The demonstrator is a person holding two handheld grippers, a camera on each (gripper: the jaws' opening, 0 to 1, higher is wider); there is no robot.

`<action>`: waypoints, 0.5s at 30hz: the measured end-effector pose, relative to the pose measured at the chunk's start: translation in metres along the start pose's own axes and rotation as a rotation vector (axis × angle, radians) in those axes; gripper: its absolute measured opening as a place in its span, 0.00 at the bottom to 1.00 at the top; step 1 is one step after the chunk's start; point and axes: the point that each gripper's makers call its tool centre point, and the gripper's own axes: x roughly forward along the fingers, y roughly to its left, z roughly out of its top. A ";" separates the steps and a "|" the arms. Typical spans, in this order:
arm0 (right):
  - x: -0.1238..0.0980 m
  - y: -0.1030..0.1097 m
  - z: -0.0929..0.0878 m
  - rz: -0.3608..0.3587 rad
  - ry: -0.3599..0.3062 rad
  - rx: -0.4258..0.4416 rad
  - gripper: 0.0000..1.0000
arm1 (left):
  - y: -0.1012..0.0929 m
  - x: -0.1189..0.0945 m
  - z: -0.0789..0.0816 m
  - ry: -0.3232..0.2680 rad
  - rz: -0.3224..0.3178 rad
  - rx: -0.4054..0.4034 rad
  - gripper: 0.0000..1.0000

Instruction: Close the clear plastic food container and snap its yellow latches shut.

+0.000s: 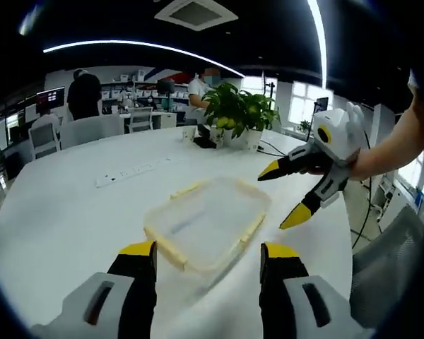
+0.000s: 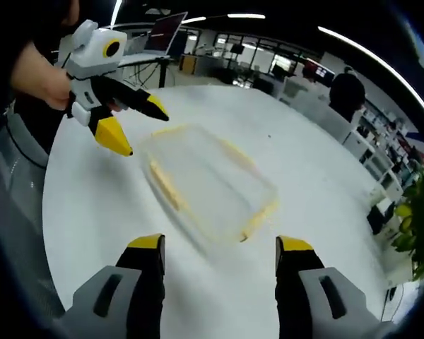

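One clear plastic food container [image 1: 206,221] lies flat on the round white table [image 1: 63,219], near the edge closest to the person, its lid on top. Yellow latches [image 1: 166,252] line its sides; their exact count is hard to make out, since the right gripper view is blurred.

Two grippers hover above the table, neither touching the container. The left gripper [image 1: 208,254] has its jaws spread wide, one on each side of the container's near corner. The right gripper [image 1: 288,193] hangs just beside the container, its yellow-tipped jaws parted and holding nothing.

One power strip [image 1: 125,173] lies toward the table's middle. Potted plants [image 1: 239,111] stand at the far edge.
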 end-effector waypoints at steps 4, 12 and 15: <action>0.011 -0.001 -0.004 0.012 0.005 0.010 0.61 | 0.002 0.011 -0.017 0.059 0.014 0.035 0.54; 0.033 -0.007 -0.004 0.039 -0.032 0.025 0.64 | 0.011 0.029 -0.024 0.086 0.038 0.037 0.54; 0.038 -0.005 -0.006 0.065 -0.032 -0.015 0.63 | 0.012 0.034 -0.026 0.102 0.039 0.053 0.54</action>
